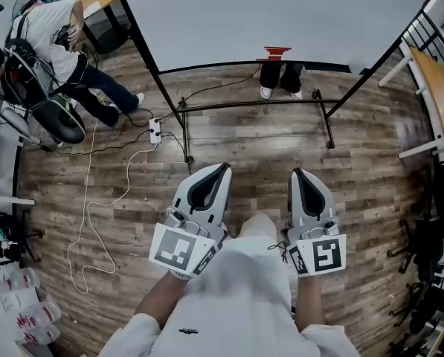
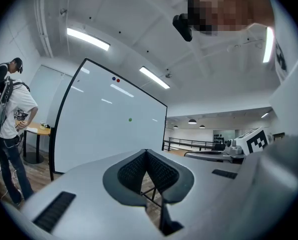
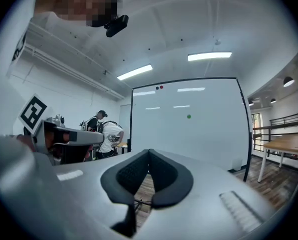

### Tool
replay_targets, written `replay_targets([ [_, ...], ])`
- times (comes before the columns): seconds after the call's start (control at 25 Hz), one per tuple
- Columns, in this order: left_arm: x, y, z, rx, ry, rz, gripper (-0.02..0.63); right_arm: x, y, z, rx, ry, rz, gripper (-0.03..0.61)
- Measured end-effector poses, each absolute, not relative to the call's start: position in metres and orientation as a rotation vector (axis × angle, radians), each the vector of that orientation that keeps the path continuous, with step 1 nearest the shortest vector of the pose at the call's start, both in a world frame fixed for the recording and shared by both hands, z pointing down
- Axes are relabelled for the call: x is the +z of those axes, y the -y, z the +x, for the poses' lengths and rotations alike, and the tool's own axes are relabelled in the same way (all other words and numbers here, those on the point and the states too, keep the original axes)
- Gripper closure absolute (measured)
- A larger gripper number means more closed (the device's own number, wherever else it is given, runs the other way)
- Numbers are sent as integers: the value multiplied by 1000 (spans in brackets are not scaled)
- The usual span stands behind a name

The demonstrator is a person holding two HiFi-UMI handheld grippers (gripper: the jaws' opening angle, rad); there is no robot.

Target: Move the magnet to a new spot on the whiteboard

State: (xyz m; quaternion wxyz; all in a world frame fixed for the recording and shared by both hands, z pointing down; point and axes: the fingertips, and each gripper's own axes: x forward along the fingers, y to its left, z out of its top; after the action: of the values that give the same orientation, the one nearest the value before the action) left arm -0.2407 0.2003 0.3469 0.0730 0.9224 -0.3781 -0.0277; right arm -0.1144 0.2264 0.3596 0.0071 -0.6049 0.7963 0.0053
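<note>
A big whiteboard (image 1: 281,13) on a black frame stands in front of me, a few steps away. One green magnet (image 2: 130,119) (image 3: 188,116) sticks near the middle of the whiteboard (image 2: 109,129) (image 3: 188,129). A blue magnet (image 2: 114,78) and a red magnet (image 2: 118,80) sit side by side near its top edge. My left gripper (image 1: 223,167) (image 2: 146,151) and right gripper (image 1: 296,172) (image 3: 149,151) are held low by my waist, pointing at the board and far from it. On both grippers the jaws meet at the tips, with nothing between them.
The board's black foot bar (image 1: 251,104) crosses the wooden floor ahead. A white cable (image 1: 95,222) and power strip (image 1: 155,131) lie to the left. A person in a white shirt (image 1: 54,28) stands at far left. A wooden table (image 1: 437,88) is at right. Someone's feet (image 1: 281,76) show behind the board.
</note>
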Motion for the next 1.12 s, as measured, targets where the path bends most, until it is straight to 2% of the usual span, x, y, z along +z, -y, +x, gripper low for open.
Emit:
replay_targets([
  [0.48,346,-79,-213,-85,1125,2783,607,344,-105,-77,73,-2380,-1950,568],
  [1.12,316,112,-83,-78,1251,2789,607,307,105,36,161,-2452,-1785,568],
])
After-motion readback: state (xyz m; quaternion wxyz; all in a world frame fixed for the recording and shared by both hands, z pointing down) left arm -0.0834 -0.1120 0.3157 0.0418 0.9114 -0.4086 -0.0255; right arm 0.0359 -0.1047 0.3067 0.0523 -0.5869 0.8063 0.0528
